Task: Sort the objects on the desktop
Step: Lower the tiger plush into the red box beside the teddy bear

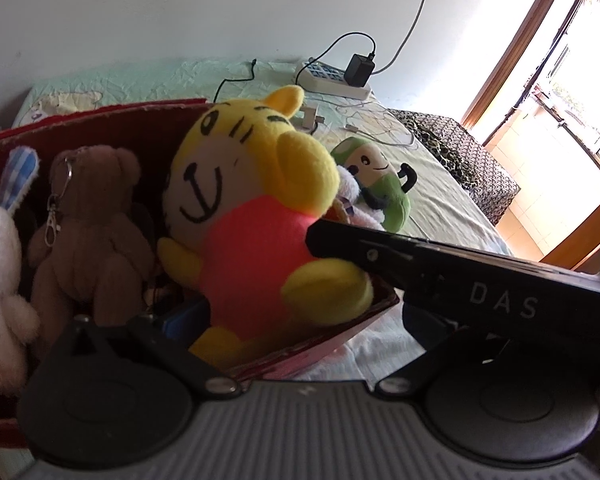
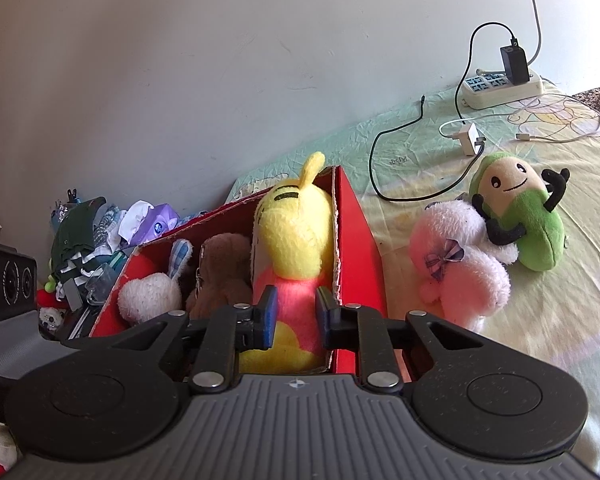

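Tiger plush (image 2: pixel 290 240) fills red box (image 2: pixel 356 240) beside brown bear (image 2: pixel 220 272), right gripper (image 2: pixel 296 312) clamping it.

Yellow tiger plush (image 1: pixel 252 216) sits in red box (image 1: pixel 100 128).

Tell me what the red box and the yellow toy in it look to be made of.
Red box: cardboard by the look, with a smooth red outer face; its top edge is torn and shows a pale, fibrous core.
Yellow toy: soft plush fabric, probably stuffed; the surface is fuzzy and matte, with dark markings on its face that look stitched. The right gripper holds its pink middle.
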Available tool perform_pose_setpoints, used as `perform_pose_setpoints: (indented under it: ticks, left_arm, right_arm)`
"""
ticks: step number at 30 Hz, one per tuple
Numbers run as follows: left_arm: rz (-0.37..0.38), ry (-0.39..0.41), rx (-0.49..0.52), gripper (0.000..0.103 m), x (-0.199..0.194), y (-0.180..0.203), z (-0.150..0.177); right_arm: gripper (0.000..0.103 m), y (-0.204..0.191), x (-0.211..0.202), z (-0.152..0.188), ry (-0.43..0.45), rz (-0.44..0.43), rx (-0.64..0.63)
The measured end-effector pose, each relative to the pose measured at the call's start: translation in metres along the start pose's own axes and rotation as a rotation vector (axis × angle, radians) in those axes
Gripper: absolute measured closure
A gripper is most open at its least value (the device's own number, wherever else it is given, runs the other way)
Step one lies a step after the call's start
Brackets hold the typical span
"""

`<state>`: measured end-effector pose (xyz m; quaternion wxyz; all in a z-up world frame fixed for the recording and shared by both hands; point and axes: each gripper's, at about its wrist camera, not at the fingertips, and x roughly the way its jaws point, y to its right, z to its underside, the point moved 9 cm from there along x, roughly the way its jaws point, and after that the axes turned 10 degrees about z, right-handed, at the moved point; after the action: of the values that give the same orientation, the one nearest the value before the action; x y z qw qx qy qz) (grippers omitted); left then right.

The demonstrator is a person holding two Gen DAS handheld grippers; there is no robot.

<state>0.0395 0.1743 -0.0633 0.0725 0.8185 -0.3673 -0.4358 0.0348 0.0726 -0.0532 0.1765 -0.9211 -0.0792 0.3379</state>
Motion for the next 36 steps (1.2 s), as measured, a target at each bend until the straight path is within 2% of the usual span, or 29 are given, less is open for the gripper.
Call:
perform_pose_setpoints:
  ticks: [5,21,36]
  left_arm:
    - [0.008,-0.008,-0.026,0.001,-0.0005,-0.0028,0.0052]
    - [-0.041,0.003,0.009,0.001,-0.0035,-0.0052,0.0090]
    - [-0.074,0.000,0.028,0.000,-0.0026,-0.0047,0.0111]
  right_arm:
    - [0.082,0.0001,-0.0007,0.0014,0.005,0.000,0.013]
    - [0.082,-0.0015,-0.0038,0.0054,0.072,0.010,-0.005]
    - [0.082,-0.0004,-0.0061,0.0076,0.098,-0.038,-0.006]
